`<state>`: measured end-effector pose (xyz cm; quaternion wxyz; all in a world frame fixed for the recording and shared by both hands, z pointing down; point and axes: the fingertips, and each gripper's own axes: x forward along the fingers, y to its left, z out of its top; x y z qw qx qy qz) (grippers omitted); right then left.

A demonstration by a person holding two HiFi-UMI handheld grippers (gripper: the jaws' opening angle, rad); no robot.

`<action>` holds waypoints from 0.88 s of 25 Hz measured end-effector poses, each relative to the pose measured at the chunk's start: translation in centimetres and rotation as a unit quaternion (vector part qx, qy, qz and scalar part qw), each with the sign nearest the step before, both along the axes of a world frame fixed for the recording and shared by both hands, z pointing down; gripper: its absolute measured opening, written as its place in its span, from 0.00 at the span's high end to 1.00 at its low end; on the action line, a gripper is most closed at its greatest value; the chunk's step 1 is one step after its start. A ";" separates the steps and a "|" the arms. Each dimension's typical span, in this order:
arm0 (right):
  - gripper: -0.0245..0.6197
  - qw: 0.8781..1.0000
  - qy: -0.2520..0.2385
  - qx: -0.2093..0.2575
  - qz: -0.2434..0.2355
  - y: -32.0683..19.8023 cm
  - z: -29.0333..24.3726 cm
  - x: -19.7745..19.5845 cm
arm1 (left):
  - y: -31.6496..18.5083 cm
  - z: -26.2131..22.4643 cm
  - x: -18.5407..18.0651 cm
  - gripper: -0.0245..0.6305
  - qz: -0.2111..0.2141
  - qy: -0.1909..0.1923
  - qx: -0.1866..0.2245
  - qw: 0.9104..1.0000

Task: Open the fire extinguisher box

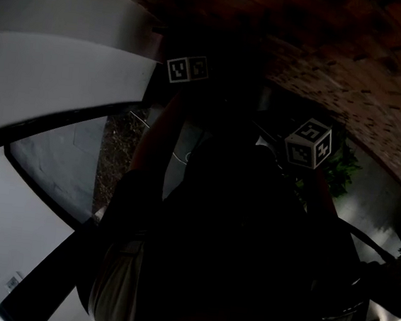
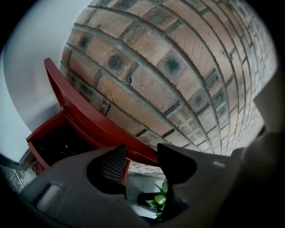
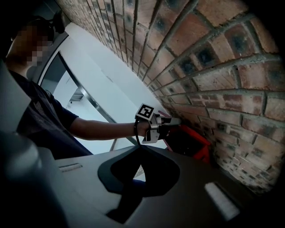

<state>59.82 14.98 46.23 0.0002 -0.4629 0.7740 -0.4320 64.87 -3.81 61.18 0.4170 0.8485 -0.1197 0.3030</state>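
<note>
The red fire extinguisher box (image 2: 55, 144) hangs on the brick wall, and its dark inside shows. Its red door (image 2: 84, 113) stands swung out. In the left gripper view my left gripper (image 2: 141, 158) has its jaws apart. The door's lower edge runs across the gap and lies against the ribbed left pad (image 2: 113, 165). The right gripper view shows the left gripper (image 3: 176, 121) at the top of the box (image 3: 191, 143). My right gripper (image 3: 140, 148) is held back from the box, shut with nothing in it. The head view is dark and shows only the two marker cubes (image 1: 187, 69) (image 1: 309, 141).
A brick wall (image 2: 169, 67) fills the space above and beside the box. A white wall (image 2: 31, 80) lies to its left. A green plant (image 2: 158, 200) stands below, also seen in the head view as foliage (image 1: 338, 171). The person's bare forearm (image 3: 102, 129) stretches towards the box.
</note>
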 end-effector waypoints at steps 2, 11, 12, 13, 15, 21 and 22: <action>0.96 1.000 0.005 0.003 0.007 -0.1 -0.2 0.2 | -0.2 -0.1 0.4 0.62 0.001 -0.001 0.003 1.000; 0.96 1.000 0.006 0.001 0.027 0.9 0.0 1.2 | -1.2 -0.7 2.8 0.62 0.002 0.008 0.034 0.999; 0.96 0.999 0.005 0.002 0.032 1.0 -0.1 1.5 | -1.3 -0.7 3.0 0.62 0.006 0.011 0.038 0.999; 0.96 0.999 0.004 0.003 0.037 1.0 -0.4 1.7 | -1.4 -0.7 3.2 0.62 0.010 0.015 0.041 0.999; 0.96 0.999 0.003 0.004 0.045 1.0 -0.8 2.1 | -1.6 -0.8 3.8 0.62 0.015 0.019 0.048 0.999; 0.96 0.998 -0.003 0.007 0.063 1.6 -0.7 2.8 | -1.8 -0.9 4.9 0.62 0.031 0.020 0.057 0.998; 0.96 0.998 -0.003 0.007 0.064 1.6 -0.7 2.8 | -1.9 -0.9 5.0 0.62 0.033 0.020 0.058 0.998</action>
